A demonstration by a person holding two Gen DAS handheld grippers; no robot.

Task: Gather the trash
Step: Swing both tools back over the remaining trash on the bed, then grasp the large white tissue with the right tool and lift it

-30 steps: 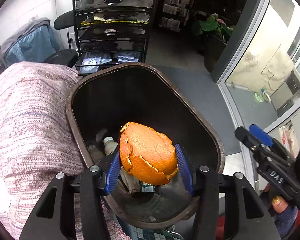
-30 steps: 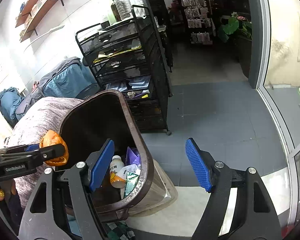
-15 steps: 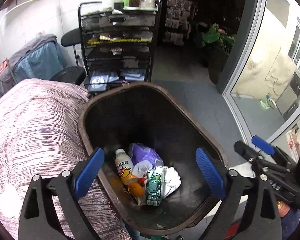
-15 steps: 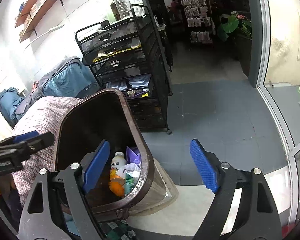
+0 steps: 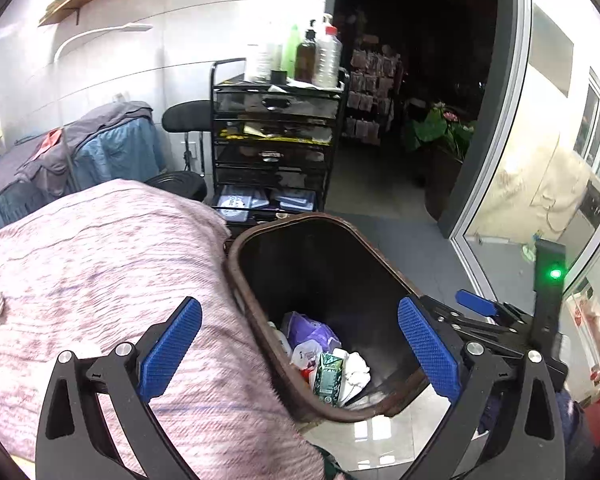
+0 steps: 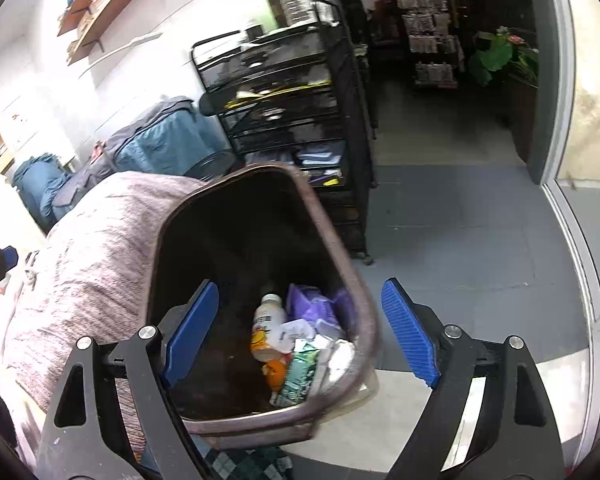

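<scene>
- Dark brown bin (image 5: 236, 264), black inside, between the tongs.
- Pink-and-white streaked blanket (image 5: 100, 264) left of it.
- Blue ribbed pads (image 6: 410, 330).
- Purple bag (image 6: 312, 306), green carton (image 6: 298, 374), orange peel (image 6: 276, 372).

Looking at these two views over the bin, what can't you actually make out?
- Floor of the trash bin under the heap: covered by the rubbish in both views.
- Orange peel: a sliver in the right view; the bin's near wall hides it in the left.
- Writing on the green carton and the drink bottle: too small and blurred.
- Room beyond the doorway: too dark.
- What the pink blanket covers: hidden.
</scene>
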